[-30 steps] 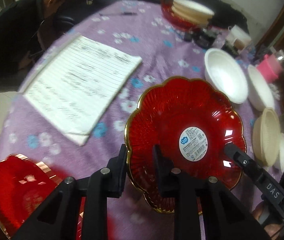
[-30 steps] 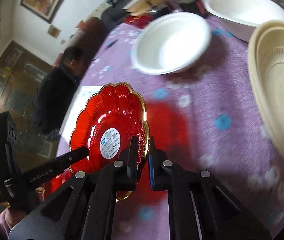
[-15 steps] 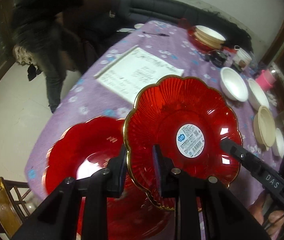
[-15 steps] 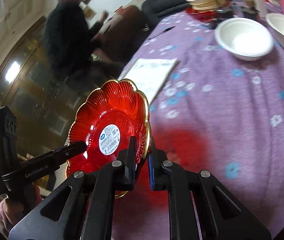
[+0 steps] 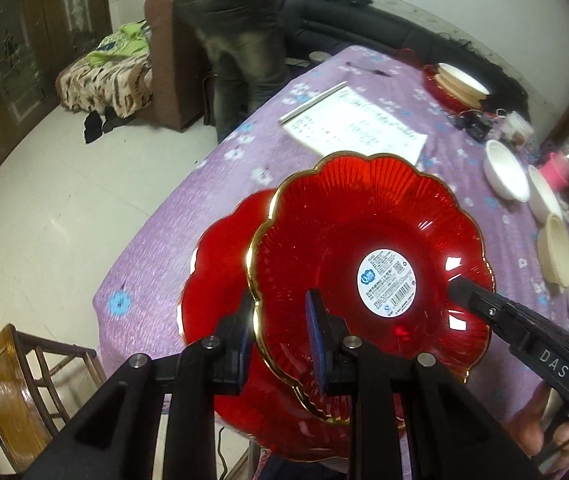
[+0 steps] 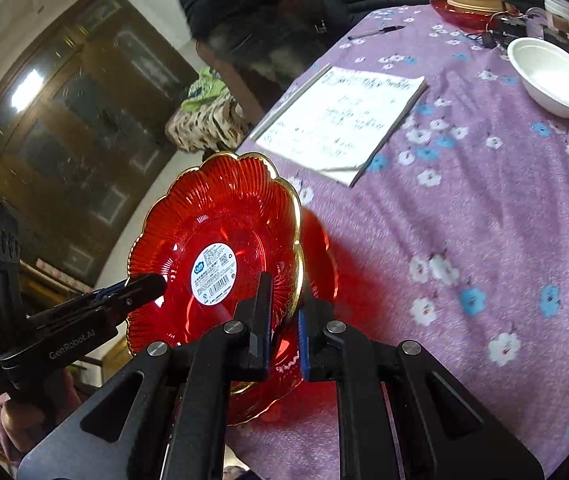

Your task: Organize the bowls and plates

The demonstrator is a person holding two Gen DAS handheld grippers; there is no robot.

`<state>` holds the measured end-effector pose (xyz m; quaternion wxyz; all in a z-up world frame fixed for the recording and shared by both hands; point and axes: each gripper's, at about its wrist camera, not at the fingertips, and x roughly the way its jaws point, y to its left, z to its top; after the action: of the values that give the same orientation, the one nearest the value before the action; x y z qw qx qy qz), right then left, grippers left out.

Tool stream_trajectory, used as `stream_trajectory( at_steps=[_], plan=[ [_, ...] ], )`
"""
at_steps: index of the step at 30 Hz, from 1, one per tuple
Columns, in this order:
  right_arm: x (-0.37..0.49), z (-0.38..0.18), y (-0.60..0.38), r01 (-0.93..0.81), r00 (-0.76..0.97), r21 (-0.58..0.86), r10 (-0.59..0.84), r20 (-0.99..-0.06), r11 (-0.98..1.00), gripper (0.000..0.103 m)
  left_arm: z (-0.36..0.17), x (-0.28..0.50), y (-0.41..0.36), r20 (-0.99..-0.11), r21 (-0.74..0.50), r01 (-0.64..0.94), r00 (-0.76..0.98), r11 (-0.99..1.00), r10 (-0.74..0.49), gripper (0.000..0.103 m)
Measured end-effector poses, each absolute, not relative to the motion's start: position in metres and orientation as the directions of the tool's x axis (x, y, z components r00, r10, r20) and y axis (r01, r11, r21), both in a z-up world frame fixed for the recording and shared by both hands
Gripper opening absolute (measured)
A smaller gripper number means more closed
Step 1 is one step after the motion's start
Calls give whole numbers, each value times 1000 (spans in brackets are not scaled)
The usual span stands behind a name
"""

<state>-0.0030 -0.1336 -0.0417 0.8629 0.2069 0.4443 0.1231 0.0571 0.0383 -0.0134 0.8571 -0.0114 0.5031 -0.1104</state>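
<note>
A red scalloped plate (image 5: 344,248) with a gold rim and a white sticker hangs tilted above the table corner, carried by both grippers. My left gripper (image 5: 280,312) is shut on its left rim, one finger above and one below. On the opposite rim my right gripper (image 6: 284,292) is shut, and its finger (image 5: 460,284) also shows in the left wrist view. The same plate (image 6: 220,220) fills the lower left of the right wrist view. A second red plate (image 5: 220,280) lies on the purple cloth right beneath, partly hidden, its edge (image 6: 318,256) peeking out.
A written notebook (image 5: 356,128) lies mid-table. White bowls (image 5: 506,176) and a beige bowl (image 5: 556,248) line the right side, near a pink cup (image 5: 560,168). A bowl stack on a red plate (image 5: 456,84) sits far back. A person (image 5: 240,40) stands by the table; a wooden chair (image 5: 16,380) is near the corner.
Both grippers have carried the red plate across toward the table's near corner, so it now hangs over the second red plate. The person by the table has stood up.
</note>
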Motion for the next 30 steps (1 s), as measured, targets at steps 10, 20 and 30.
stream_trajectory(
  at_steps=[10, 20, 30],
  plan=[
    [-8, -58, -112, -28, 545, 431, 375, -750, 902, 11, -30, 52, 54, -862, -114, 154, 476, 982, -174, 24],
    [-12, -62, -103, -39, 563, 341, 302, -769, 939, 14, -33, 48, 54, -854, -89, 148, 498, 985, -152, 24],
    [-26, -47, -90, -96, 632, 218, 229, -740, 971, 26, -13, 36, 67, -798, -8, 79, 600, 997, -54, 25]
  ],
)
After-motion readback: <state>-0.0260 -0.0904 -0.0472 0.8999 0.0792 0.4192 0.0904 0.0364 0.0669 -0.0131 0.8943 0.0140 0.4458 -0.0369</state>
